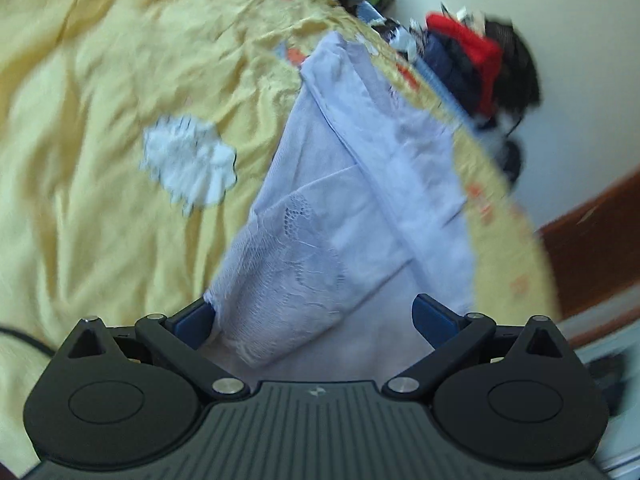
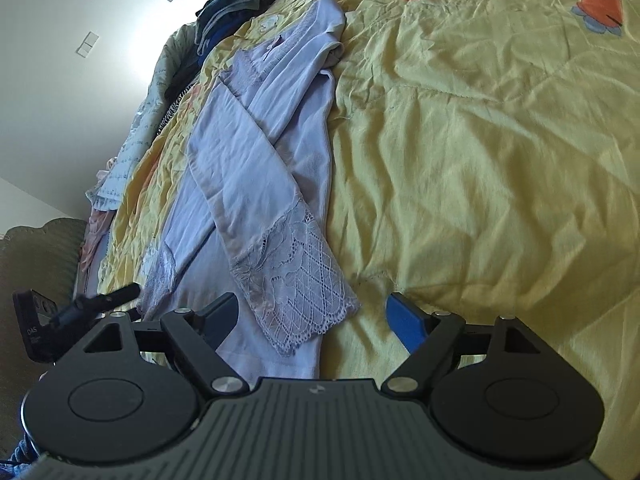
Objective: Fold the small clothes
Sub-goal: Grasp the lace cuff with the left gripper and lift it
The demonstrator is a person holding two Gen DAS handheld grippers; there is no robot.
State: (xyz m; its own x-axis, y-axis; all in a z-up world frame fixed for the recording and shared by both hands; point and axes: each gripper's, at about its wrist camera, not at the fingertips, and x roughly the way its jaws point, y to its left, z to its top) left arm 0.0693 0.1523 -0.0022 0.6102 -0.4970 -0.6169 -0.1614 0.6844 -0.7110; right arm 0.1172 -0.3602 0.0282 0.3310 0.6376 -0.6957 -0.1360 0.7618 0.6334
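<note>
Both grippers spread wide over the lavender top, nothing gripped.

Nearest the right gripper (image 2: 310, 322): lace cuff (image 2: 296, 300) of a sleeve folded across the lavender top (image 2: 248, 152), lying loose between released jaws; left gripper (image 1: 314, 322) likewise released, its lace cuff (image 1: 288, 264) just ahead. Top lies flat along the near edge of the yellow bedspread (image 2: 480, 140), long axis running away from the cuffs toward the dark clothes pile (image 2: 232, 8) beyond. Next fold, my read: pinch hem corners evenly, lift low, keep the sleeves tucked.
</note>
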